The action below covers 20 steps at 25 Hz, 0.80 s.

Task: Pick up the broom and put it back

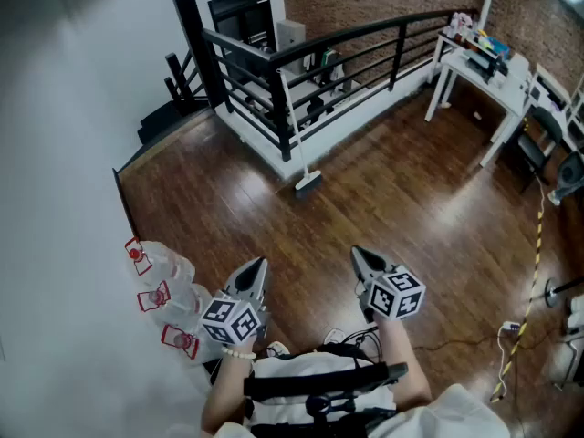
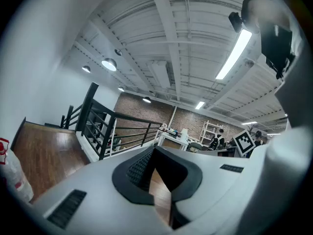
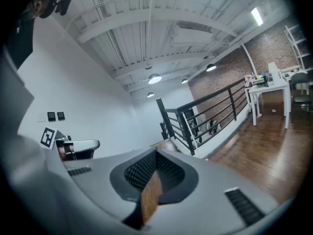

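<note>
By the wall, three clear jugs (image 1: 185,295), broom (image 1: 307,181) at railing (image 1: 365,31)

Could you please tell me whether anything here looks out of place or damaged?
Nothing stands out: the broom leans upright against the railing, its head on the wood floor, and nothing looks spilled or broken.

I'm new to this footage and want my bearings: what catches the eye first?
A white-handled broom leans on the black metal railing across the dark wooden floor. Nearer, the left gripper and right gripper point that way, fingers shut and empty. Clear plastic jugs with red tops stand at the far left.
</note>
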Motion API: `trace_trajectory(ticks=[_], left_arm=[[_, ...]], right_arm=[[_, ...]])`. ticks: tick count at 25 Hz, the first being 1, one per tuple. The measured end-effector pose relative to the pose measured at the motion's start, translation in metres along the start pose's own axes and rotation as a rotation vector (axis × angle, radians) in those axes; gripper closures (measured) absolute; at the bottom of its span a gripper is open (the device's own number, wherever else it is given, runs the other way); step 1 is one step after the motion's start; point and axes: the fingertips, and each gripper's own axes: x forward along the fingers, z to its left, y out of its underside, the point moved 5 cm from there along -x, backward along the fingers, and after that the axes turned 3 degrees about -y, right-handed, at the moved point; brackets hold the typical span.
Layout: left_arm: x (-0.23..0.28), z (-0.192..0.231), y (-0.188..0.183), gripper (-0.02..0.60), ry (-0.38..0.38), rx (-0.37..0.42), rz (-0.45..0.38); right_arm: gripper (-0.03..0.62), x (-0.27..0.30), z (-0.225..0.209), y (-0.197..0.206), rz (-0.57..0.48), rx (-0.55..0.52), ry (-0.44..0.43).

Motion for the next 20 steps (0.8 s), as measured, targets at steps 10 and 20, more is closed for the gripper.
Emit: trace_trajectory(ticks=[10, 20], left_arm=[[0.038, -0.056, 0.013, 0.584, -0.013, 0.026, 0.010], [0.081, -0.075, 0.006, 0.584, -0.017, 0.061, 0.012]], right_arm=[[0.588, -0.041, -0.059, -0.003, -0.009, 0.019, -0.009], [0.588, -0.049, -0.106, -0.012, -0.032, 0.015, 0.022]])
